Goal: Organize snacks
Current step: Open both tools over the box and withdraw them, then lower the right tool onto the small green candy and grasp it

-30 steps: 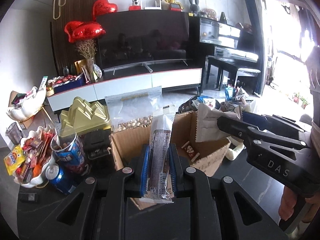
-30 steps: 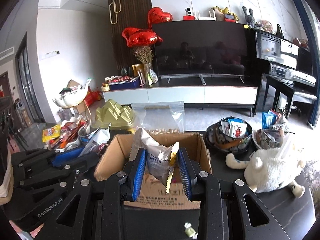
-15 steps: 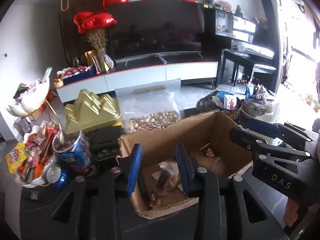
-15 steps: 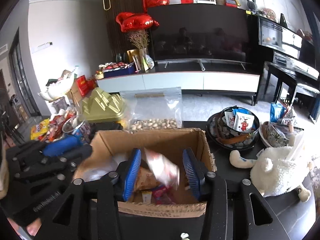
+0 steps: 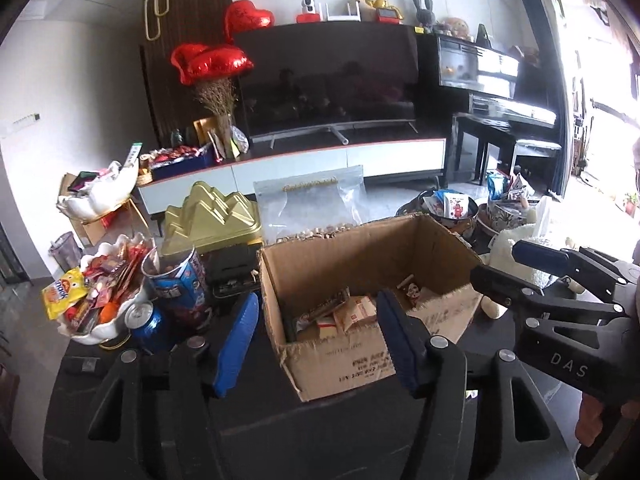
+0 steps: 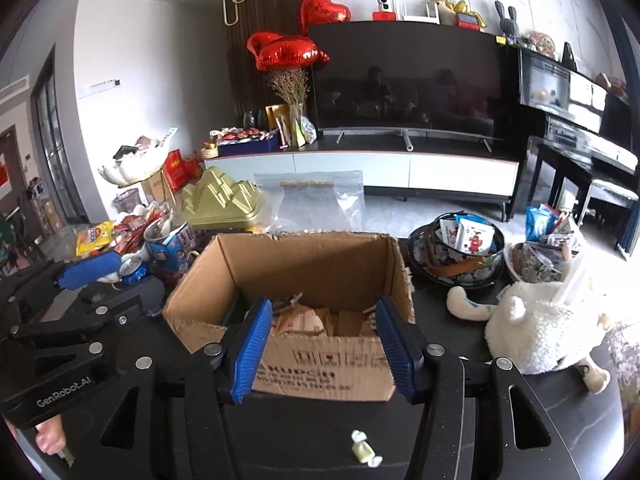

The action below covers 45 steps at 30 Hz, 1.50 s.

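Observation:
An open cardboard box stands on the dark table with several snack packets lying inside. My left gripper is open and empty, its blue pads spread in front of the box's near left corner. My right gripper is open and empty, spread across the box's near wall. The right gripper shows in the left wrist view at the right; the left one shows in the right wrist view at the left.
A white bowl of snacks, a blue can and a blue tub stand left of the box. A gold tin and a nut bag are behind. Snack bowls and a plush toy are right. A wrapped candy lies near.
Both grippers opened and dropped their packets into the box: the left let go a long brown-and-white packet, the right a white crinkled one. Both pulled back slightly.

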Tool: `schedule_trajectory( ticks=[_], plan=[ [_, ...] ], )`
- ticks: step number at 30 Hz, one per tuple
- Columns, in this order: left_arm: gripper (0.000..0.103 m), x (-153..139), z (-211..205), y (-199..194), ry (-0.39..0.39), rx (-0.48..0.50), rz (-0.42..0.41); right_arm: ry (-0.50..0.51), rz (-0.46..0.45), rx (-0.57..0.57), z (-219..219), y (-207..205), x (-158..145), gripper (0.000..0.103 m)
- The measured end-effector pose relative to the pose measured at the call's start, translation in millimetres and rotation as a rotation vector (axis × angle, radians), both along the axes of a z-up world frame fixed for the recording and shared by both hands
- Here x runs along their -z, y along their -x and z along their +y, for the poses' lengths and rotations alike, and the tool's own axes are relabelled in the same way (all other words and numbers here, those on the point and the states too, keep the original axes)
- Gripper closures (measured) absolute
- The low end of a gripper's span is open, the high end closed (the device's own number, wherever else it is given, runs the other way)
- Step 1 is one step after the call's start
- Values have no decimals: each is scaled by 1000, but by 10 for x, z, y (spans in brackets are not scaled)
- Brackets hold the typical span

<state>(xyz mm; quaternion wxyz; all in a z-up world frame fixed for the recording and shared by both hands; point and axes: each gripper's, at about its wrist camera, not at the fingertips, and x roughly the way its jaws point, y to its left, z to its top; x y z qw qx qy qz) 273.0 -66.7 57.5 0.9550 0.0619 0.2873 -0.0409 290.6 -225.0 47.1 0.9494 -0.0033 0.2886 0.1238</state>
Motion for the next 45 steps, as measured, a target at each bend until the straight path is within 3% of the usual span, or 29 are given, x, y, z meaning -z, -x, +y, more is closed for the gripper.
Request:
schedule_trajectory(
  ticks=[9,17,22,32,45],
  plan=[
    [36,209,-175,239,24,12,27,-12,42,-7,-205,240,249,45],
    [33,489,-298,331,-14,-4,47,-6,101,-10,-332,310,599,45],
    [33,700,-284,298,8,-27,93,-45,183,-22,-364,248,852,45],
    [33,1188,-270,143,-5,-73,199,12,303,-23,-293,93,1225,45],
    [33,1698,-244,-14,93,-64,354,79,410,-32,-232,-31,1580,46]
  ],
)
